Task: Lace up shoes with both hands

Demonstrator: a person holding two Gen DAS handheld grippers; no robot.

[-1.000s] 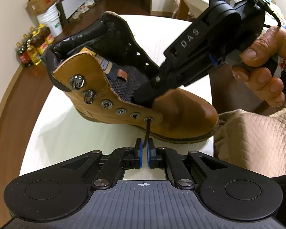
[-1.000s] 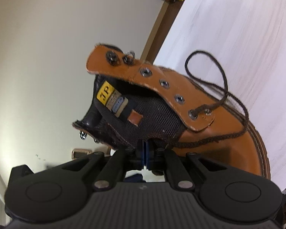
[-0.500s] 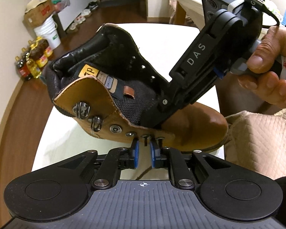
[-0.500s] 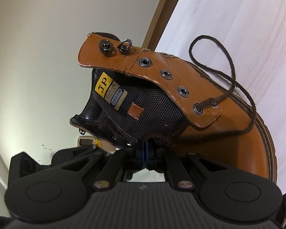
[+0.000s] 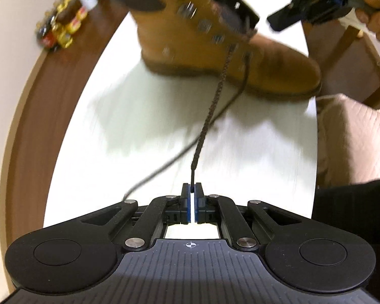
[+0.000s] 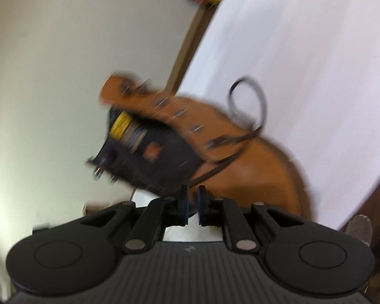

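Observation:
A tan leather boot [image 5: 278, 63] stands on the white table [image 5: 139, 116]. Its dark brown lace [image 5: 210, 111] runs straight from a lower eyelet down to my left gripper [image 5: 192, 190]. That gripper's jaws are closing, and the blue pads pinch the lace's black tip. My right gripper [image 5: 276, 25], held by a hand [image 5: 378, 5], hovers just right of the boot's opening. In the blurred right wrist view, the right gripper [image 6: 192, 202] has jaws opening with nothing between them. The boot's mesh tongue [image 6: 159, 157] lies just beyond them. The lace's other end loops [image 6: 261, 106] on the table past the boot.
Several bottles [image 5: 59, 29] stand on the wooden floor beyond the table's far left edge. A quilted cushion [image 5: 352, 139] lies against the table's right edge, with a dark sleeve [image 5: 354, 202] below it.
My left gripper has pulled back from the boot, drawing the lace out straight from the eyelet. The right gripper has let go of the tongue and drawn away from the boot's opening.

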